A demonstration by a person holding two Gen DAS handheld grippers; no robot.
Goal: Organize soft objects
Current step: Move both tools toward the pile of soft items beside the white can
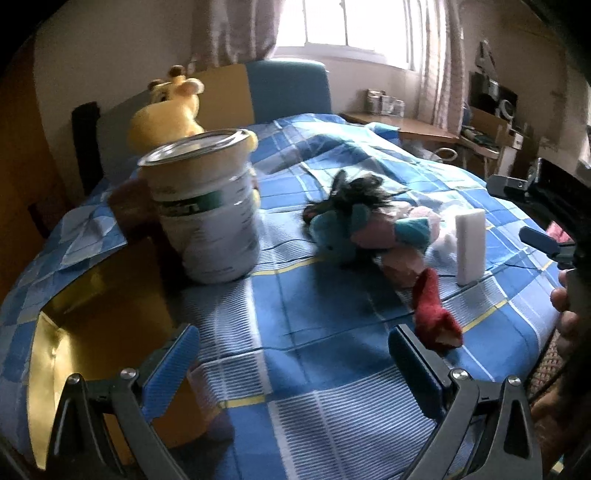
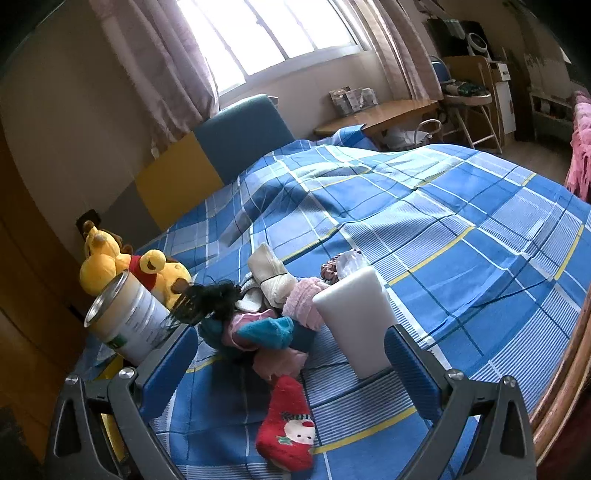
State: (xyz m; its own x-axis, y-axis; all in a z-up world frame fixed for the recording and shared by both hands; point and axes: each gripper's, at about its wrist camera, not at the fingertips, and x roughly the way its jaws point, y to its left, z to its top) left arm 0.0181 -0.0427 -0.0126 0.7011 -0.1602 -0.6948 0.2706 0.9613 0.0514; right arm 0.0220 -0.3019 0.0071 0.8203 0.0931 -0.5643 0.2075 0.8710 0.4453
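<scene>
My left gripper (image 1: 293,354) spread wide and empty above the plaid bedspread (image 1: 332,387), my right gripper (image 2: 291,354) equally open, red sock (image 2: 286,428) between its fingers, white block (image 2: 354,317) upright beside the sock pile (image 2: 269,306).

- A home bedroom: a bed (image 2: 424,221) under a blue checked cover fills the middle of both views.
- A padded headboard (image 2: 207,162) stands at upper left, below a curtained window (image 2: 280,33).
- Plush toys (image 2: 122,266) sit at left.
- Upper right holds what seems a cluttered desk (image 2: 376,114) and chair, though blurred.
</scene>
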